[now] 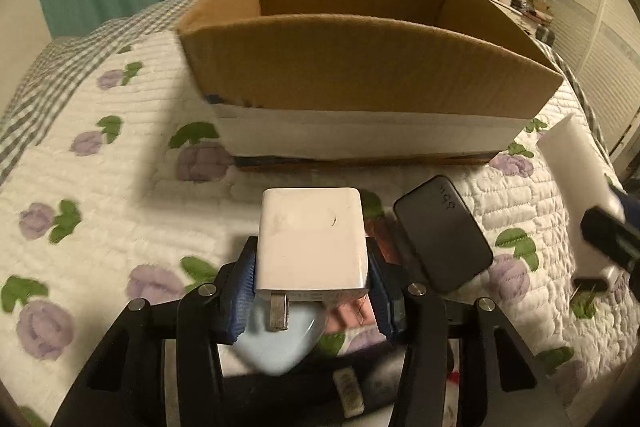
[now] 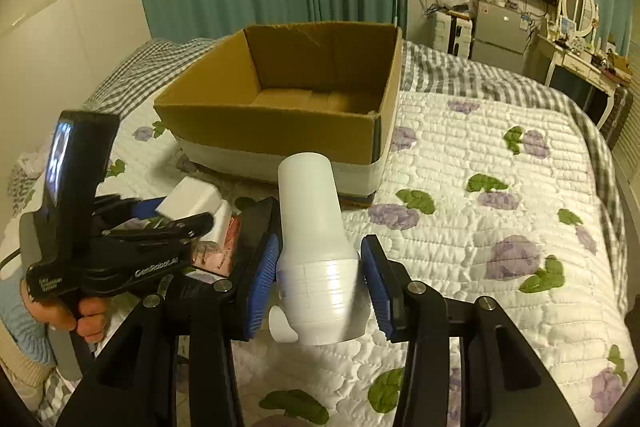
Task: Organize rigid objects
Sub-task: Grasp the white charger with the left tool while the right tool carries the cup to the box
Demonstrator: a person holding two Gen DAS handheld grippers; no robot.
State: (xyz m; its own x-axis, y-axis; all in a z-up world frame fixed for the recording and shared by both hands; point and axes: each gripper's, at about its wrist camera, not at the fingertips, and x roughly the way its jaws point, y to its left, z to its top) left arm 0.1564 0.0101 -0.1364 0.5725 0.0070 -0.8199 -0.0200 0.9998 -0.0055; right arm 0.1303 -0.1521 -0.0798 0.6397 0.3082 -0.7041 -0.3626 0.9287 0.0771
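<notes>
My left gripper [image 1: 312, 279] is shut on a white wall charger [image 1: 312, 239], prongs toward the camera, held above the bed. My right gripper [image 2: 320, 291] is shut on a white plastic bottle [image 2: 316, 243], which points toward the open cardboard box [image 2: 280, 123]. The box [image 1: 360, 67] stands on the quilt just ahead of both grippers and looks empty inside. In the right wrist view the left gripper [image 2: 168, 215] with the charger [image 2: 192, 201] is at the left. The bottle also shows at the right edge of the left wrist view [image 1: 576, 179].
A black power bank [image 1: 440, 231], a light blue object [image 1: 276, 343] and a pink packet [image 2: 220, 251] lie on the floral quilt [image 2: 480, 227] below the left gripper. A desk with a mirror [image 2: 580, 7] and a wall TV stand beyond the bed.
</notes>
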